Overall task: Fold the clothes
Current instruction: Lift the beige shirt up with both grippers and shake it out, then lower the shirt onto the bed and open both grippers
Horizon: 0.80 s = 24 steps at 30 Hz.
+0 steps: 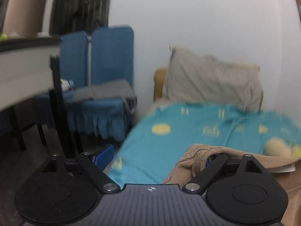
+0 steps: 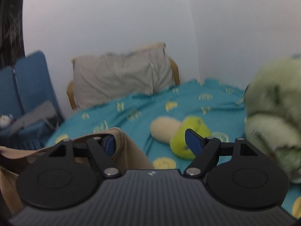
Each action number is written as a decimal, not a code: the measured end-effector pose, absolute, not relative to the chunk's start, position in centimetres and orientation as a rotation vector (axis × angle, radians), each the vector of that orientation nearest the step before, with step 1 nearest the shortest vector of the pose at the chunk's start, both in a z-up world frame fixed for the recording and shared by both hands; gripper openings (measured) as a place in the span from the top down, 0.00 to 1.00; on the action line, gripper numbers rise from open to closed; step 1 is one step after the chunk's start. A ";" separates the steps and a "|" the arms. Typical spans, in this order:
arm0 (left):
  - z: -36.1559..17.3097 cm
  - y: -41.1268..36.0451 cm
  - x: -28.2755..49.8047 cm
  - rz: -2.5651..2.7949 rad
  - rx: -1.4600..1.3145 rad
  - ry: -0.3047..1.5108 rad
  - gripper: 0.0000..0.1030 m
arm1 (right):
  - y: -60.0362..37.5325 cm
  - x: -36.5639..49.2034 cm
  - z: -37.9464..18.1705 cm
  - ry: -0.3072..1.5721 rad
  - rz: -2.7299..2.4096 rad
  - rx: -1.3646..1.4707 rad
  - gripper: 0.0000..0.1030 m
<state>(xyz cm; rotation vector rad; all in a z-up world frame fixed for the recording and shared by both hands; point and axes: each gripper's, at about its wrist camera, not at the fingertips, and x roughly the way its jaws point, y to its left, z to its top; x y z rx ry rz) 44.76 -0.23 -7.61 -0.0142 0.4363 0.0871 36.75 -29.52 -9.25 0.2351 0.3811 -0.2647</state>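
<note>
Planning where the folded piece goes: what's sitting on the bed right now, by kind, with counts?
Tan garment: 1
Pillow: 1
Plush toys: 2, a yellow-green one and a pale green one
Total: 4

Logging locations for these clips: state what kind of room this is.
Most likely a bedroom in a home. A bed with a teal patterned sheet, a grey pillow against the wall, and plush toys lying on the bed all point to that.
</note>
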 end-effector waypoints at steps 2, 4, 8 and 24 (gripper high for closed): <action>-10.1 -0.7 46.2 0.081 0.008 0.488 0.12 | -29.8 38.9 -11.3 0.467 -0.250 0.244 0.26; -11.5 -1.4 47.4 0.061 0.050 0.556 0.12 | -29.9 40.9 -12.9 0.562 -0.218 0.243 0.26; -14.8 -5.2 49.5 0.009 0.431 0.813 0.11 | -28.3 43.1 -14.5 0.818 -0.134 0.166 0.25; -6.7 0.5 36.0 -0.232 0.217 0.674 0.02 | -26.2 25.9 -5.8 0.692 0.053 0.250 0.18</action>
